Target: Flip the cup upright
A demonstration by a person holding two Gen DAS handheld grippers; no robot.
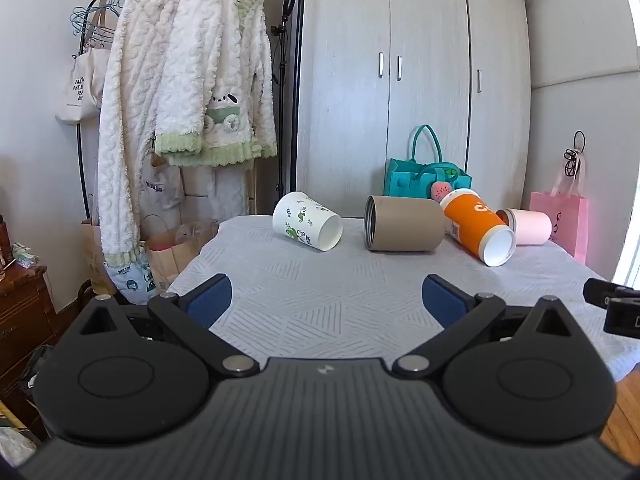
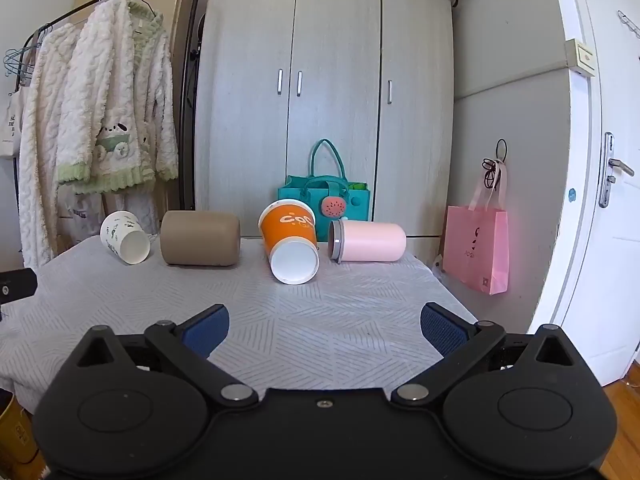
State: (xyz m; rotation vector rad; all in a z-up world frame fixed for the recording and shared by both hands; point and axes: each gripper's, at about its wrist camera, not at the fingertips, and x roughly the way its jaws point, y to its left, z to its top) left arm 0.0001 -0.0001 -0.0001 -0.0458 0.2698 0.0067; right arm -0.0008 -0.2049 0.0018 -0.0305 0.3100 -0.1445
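Note:
Several cups lie on their sides along the far edge of the table (image 1: 320, 304). From left to right: a white paper cup with green print (image 1: 306, 222) (image 2: 125, 237), a brown tumbler (image 1: 404, 223) (image 2: 200, 238), an orange paper cup (image 1: 478, 230) (image 2: 290, 242) and a pink tumbler (image 1: 528, 226) (image 2: 368, 242). My left gripper (image 1: 326, 300) is open and empty, hovering over the near part of the table. My right gripper (image 2: 325, 330) is open and empty too, near the front edge facing the orange cup.
A teal bag (image 1: 426, 178) stands behind the cups against a grey wardrobe (image 2: 320, 100). A pink paper bag (image 2: 478, 248) hangs at the right. A clothes rack with fluffy robes (image 1: 180, 112) stands left of the table. The right gripper's body (image 1: 612, 306) shows at the right edge.

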